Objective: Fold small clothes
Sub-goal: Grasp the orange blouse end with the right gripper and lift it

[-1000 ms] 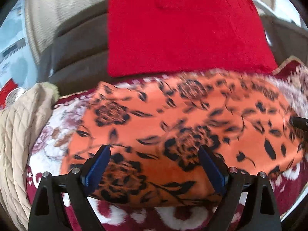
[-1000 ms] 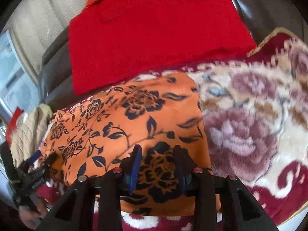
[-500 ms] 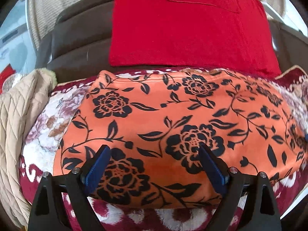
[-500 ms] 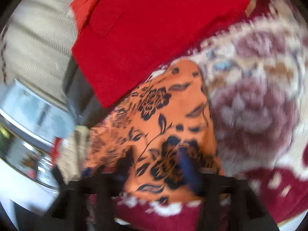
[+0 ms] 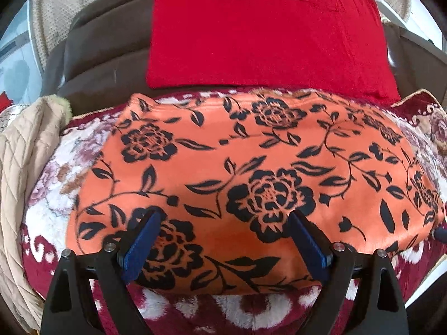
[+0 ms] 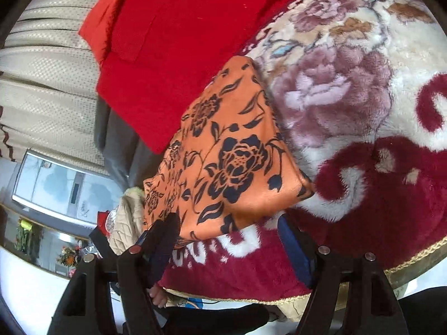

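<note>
**A:** What could go wrong here?

**B:** Going left to right: a beige quilted jacket [image 5: 19,173] is heaped at the left edge of the plush floral blanket [image 5: 50,212]. A careless sweep could drag it into the orange floral garment [image 5: 251,167]. The left gripper [image 5: 223,247] hovers over the garment's near hem, fingers spread wide, holding nothing. Lowered carelessly, they could pinch only the top layer, so the fold would slide apart, or they could snag blanket pile along with the cloth.

**A:** And the other gripper?

**B:** The right gripper [image 6: 229,247] is also wide and empty, just off the garment's near right corner.

**A:** How does the garment lie?

**B:** It lies flat and already folded, mid-blanket. Its long axis runs left to right, parallel to the blanket's near edge. Its far edge lies just beside a red cloth [image 5: 265,33].
</note>
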`<state>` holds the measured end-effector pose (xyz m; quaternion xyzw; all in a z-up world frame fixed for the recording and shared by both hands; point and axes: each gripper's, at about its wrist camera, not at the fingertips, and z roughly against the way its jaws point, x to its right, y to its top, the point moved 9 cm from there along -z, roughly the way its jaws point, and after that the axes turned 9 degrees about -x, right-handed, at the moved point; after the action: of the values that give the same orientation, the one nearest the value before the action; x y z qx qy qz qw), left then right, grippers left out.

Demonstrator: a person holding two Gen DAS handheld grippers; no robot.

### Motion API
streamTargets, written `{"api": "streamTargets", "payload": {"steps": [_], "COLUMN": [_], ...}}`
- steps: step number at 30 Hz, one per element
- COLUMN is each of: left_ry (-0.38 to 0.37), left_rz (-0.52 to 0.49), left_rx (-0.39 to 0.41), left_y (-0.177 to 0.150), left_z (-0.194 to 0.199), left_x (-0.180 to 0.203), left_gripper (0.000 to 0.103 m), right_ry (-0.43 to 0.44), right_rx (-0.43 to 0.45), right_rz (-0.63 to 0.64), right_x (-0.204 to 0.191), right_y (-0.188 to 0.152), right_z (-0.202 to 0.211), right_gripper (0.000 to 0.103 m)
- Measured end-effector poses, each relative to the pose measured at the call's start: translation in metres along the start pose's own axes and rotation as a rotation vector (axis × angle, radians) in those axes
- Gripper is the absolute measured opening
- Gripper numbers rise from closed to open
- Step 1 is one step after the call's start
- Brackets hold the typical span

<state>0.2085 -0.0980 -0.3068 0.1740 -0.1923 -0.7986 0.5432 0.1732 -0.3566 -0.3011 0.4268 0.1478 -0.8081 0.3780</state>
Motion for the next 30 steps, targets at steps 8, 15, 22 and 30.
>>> {"api": "streamTargets", "payload": {"steps": [8, 15, 22, 30], "left_ry": [0.027, 0.053, 0.220, 0.285], "left_rz": [-0.058, -0.003, 0.154, 0.229], "left_rx": [-0.034, 0.044, 0.020, 0.050], "left_y": [-0.006, 0.006, 0.001, 0.012], "left_z": [-0.012, 0.007, 0.008, 0.030], "left_x": [0.009, -0.015, -0.088, -0.140], "left_gripper": [0.093, 0.093, 0.093, 0.093], "right_ry": [0.014, 0.085, -0.025, -0.095], "right_rx": [0.027, 0.118, 0.150, 0.184], "right_rz": [-0.102, -0.109, -0.002, 0.291], "right_x": [0.025, 0.015, -0.018, -0.132], "right_y": [0.024, 0.047, 0.055, 0.049], "right_z": [-0.021, -0.036, -0.048, -0.053], "right_gripper": [0.076, 0.076, 0.035, 0.030]}}
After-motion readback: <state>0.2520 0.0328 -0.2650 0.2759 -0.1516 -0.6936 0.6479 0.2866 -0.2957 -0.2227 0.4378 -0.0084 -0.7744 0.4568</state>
